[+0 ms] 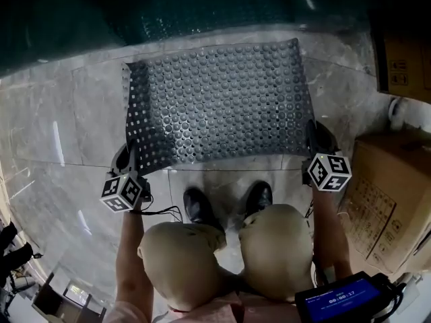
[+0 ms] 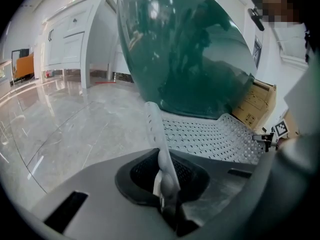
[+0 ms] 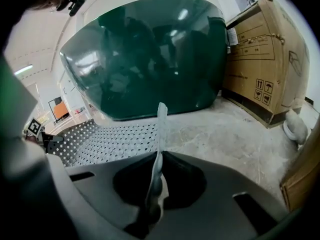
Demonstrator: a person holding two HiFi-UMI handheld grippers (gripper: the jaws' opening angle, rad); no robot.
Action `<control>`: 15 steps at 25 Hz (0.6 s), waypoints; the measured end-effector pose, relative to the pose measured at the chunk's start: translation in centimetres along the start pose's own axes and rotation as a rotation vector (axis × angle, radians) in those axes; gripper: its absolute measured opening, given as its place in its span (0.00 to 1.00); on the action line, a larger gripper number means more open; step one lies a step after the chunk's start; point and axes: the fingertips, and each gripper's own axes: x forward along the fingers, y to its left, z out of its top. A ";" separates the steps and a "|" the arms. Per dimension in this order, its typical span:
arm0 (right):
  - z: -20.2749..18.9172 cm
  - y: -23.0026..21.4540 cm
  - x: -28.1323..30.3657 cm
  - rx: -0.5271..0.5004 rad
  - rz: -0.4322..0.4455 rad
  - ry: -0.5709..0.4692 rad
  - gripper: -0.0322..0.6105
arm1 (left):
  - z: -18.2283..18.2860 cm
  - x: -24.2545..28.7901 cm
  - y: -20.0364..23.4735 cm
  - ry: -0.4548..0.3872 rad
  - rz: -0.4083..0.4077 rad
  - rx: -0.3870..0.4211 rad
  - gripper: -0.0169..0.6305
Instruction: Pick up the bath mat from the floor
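Left gripper (image 1: 129, 159): jaws pinched narrow on the near-left corner of the grey studded bath mat (image 1: 215, 103). Right gripper (image 1: 315, 142): jaws clamped the same way on the near-right corner. The mat spans between the two tools and stretches ahead of both toward a dark green tub (image 3: 145, 59). Cardboard boxes (image 1: 387, 200) stand just right of the right gripper.

The right gripper (image 3: 153, 206) is clamped on the upturned edge of the pale grey perforated rubber bath mat (image 3: 112, 143), which spreads left across the grey marble floor (image 3: 225, 139) toward a dark green rounded tub (image 3: 150, 59).
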 end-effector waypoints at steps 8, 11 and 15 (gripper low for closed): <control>1.7 2.0 -1.2 0.025 0.018 -0.020 0.09 | 1.7 -1.1 -2.1 0.003 -0.028 0.002 0.08; 2.0 2.9 -1.5 0.021 0.027 -0.021 0.09 | 2.1 -1.0 -2.9 0.012 -0.047 0.014 0.08; 2.4 3.8 -1.9 0.017 0.036 -0.023 0.09 | 2.7 -1.0 -4.1 0.015 -0.074 0.019 0.08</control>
